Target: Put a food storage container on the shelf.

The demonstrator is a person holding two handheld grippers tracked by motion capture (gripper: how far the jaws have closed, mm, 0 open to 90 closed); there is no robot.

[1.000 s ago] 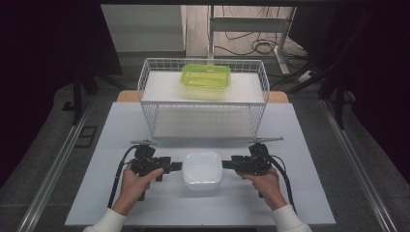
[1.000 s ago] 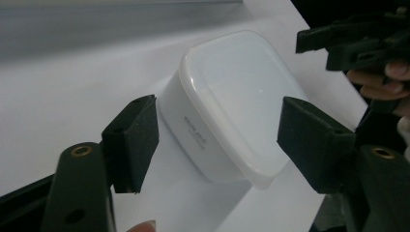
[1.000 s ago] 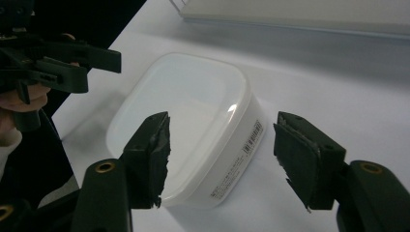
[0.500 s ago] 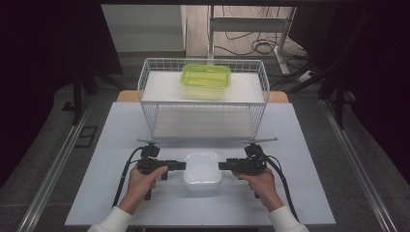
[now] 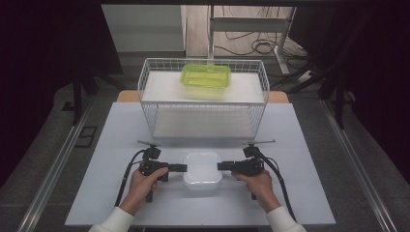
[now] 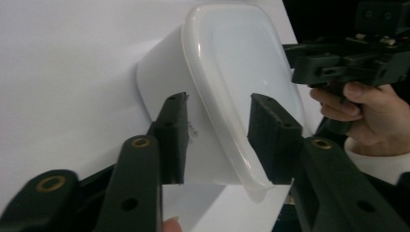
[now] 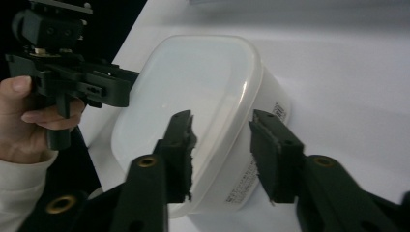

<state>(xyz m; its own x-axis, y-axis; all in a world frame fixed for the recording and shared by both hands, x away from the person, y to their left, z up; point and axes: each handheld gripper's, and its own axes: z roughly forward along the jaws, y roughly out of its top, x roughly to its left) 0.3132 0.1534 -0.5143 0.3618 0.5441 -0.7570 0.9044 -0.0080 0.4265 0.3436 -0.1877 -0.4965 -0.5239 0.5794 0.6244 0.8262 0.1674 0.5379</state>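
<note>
Change: our left gripper and right gripper jaws have just been closing onto the white translucent lidded plastic box | Jaws: narrowed astride its ends, contact unclear | Box: on desk, in front of white wire basket | Meaning: two-handed lift probably next.

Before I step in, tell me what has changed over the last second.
Both grippers have closed in on the white lidded container: the left gripper and right gripper now straddle its rim from opposite ends, and their jaws have just been closing, with gaps still showing at the pads. The container, the wire basket and the green lidded box stayed put.
</note>
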